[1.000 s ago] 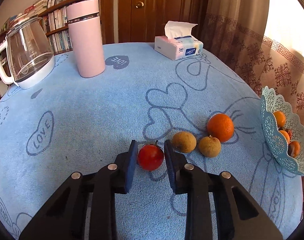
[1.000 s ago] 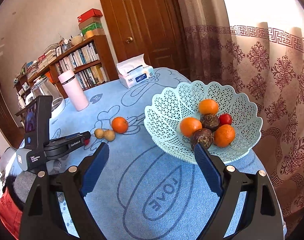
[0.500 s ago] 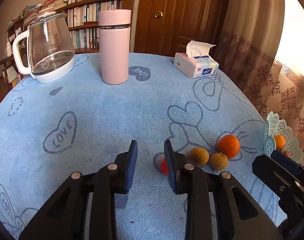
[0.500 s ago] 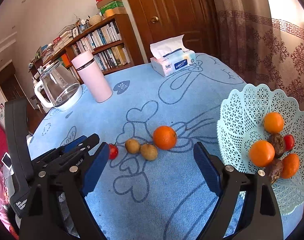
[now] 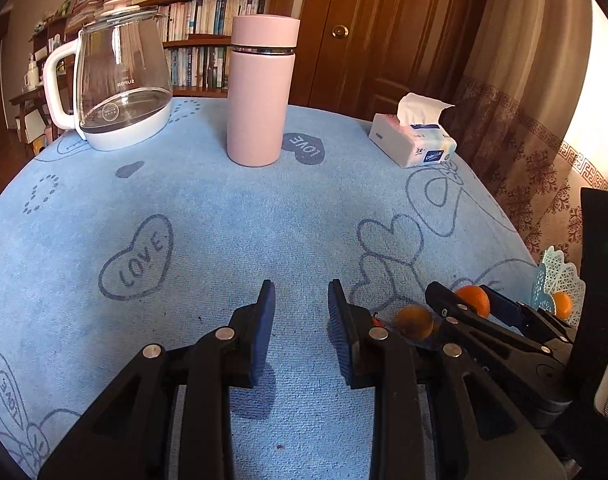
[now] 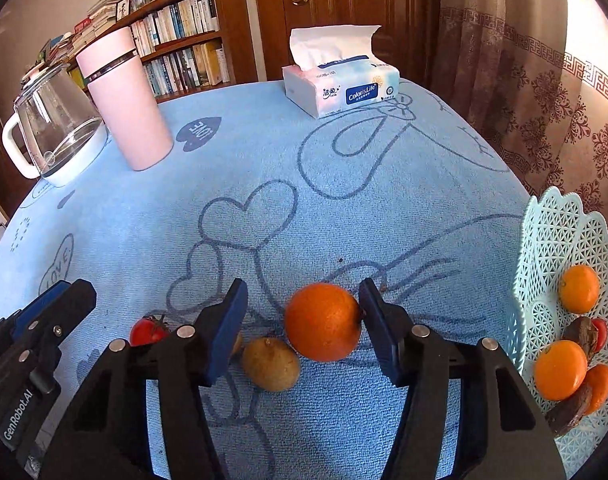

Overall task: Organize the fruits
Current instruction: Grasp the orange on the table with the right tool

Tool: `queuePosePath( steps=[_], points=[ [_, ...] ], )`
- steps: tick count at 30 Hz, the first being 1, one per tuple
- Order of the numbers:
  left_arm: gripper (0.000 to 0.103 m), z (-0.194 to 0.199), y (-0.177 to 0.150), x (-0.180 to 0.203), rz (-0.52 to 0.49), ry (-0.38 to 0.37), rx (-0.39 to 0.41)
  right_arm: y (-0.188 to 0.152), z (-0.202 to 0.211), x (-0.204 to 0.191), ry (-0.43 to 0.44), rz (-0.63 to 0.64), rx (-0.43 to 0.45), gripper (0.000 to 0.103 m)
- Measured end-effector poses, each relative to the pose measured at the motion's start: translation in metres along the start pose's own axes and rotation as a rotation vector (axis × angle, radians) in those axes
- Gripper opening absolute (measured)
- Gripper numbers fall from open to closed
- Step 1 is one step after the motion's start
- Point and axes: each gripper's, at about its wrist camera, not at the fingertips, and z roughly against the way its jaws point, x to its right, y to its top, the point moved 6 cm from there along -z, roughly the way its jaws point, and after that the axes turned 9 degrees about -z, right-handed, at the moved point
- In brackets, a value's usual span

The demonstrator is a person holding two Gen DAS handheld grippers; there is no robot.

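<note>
My right gripper (image 6: pixel 304 322) is open around an orange (image 6: pixel 323 322) on the blue tablecloth; its right pad touches the fruit. A brown round fruit (image 6: pixel 270 364) lies just left of the orange, and a red tomato (image 6: pixel 147 331) lies further left. The mint lattice basket (image 6: pixel 544 248) at the right holds several oranges and dark fruits. My left gripper (image 5: pixel 300 316) is open and empty over bare cloth. In the left wrist view the right gripper (image 5: pixel 460 300) sits to the right over the orange (image 5: pixel 472 299) and a brown fruit (image 5: pixel 414 322).
A pink flask (image 5: pixel 260 90), a glass kettle (image 5: pixel 119 84) and a tissue box (image 5: pixel 414 140) stand at the far side of the round table. A curtain hangs past the table's right edge.
My left gripper has drawn back left from the tomato without it. My right gripper has swung from the basket and come down around the orange.
</note>
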Motion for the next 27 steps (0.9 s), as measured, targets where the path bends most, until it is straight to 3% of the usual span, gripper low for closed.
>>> queuePosePath(
  steps=[8,27],
  points=[
    [0.028,0.001,0.001,-0.002,0.011,-0.005,0.002,-0.001,-0.003,0.001,-0.036,0.015,-0.003,0.039],
    [0.028,0.004,0.001,0.001,0.007,-0.018,0.008,0.017,0.063,0.003,0.045,-0.019,0.1,0.039]
  ],
)
